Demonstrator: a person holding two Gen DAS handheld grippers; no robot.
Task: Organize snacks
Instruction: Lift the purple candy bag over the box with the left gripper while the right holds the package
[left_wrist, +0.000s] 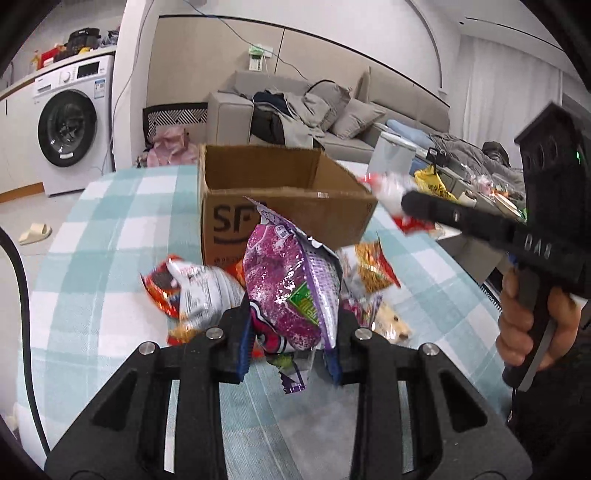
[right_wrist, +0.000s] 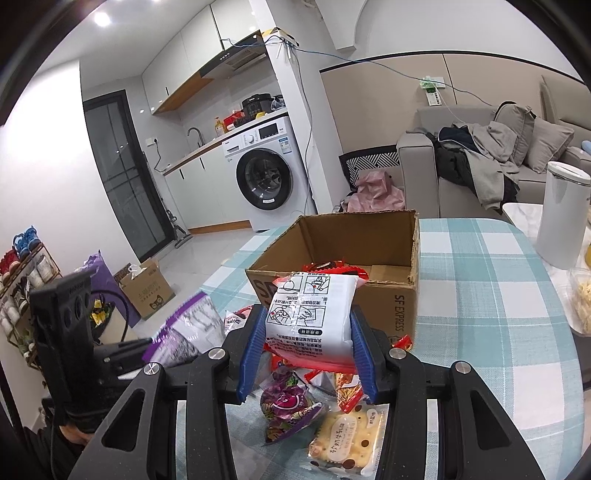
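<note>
Purple snack bag (left_wrist: 291, 291) clamped between left gripper (left_wrist: 291, 354) pads, above table (left_wrist: 110, 229).

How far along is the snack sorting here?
Done: one red packet lies in the brown cardboard box. In hand: the left gripper holds a purple foil bag; the right gripper holds a white-and-red packet. Left: several packets, including a yellow biscuit pack, on the checked tablecloth.
</note>
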